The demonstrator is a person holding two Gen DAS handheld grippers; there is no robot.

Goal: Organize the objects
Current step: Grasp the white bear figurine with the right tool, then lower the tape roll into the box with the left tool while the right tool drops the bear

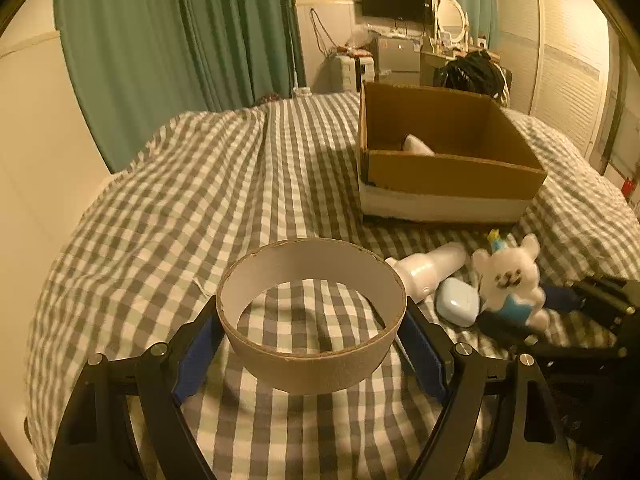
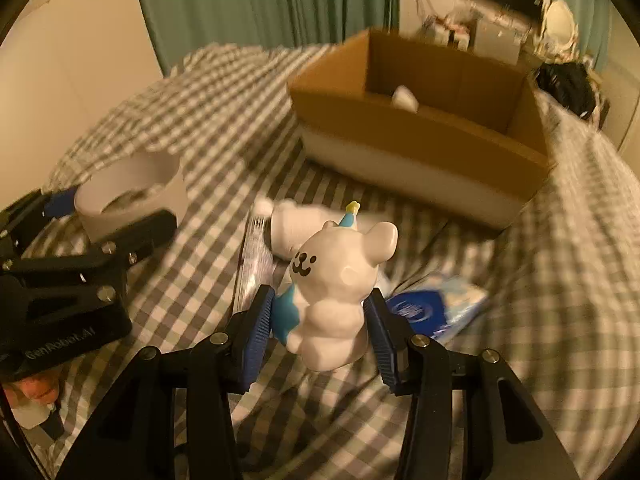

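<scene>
A wide cardboard ring (image 1: 312,372) sits between the blue pads of my left gripper (image 1: 312,312), which is shut on its two sides; the checked bedcover shows through it. In the right wrist view a white bear figure (image 2: 340,280) with a blue front and a small party hat stands between the pads of my right gripper (image 2: 319,296), which press on its flanks. The same bear (image 1: 508,276) appears at the right of the left wrist view. An open cardboard box (image 1: 452,176) stands further back on the bed, with a white object (image 1: 416,146) inside.
Beside the bear lie a white bottle (image 1: 428,270), a pale blue case (image 1: 458,302), a blue tissue pack (image 2: 432,308) and a clear flat packet (image 2: 254,264). The grey checked bedcover (image 1: 180,200) is rumpled. Green curtains and a cluttered desk stand behind.
</scene>
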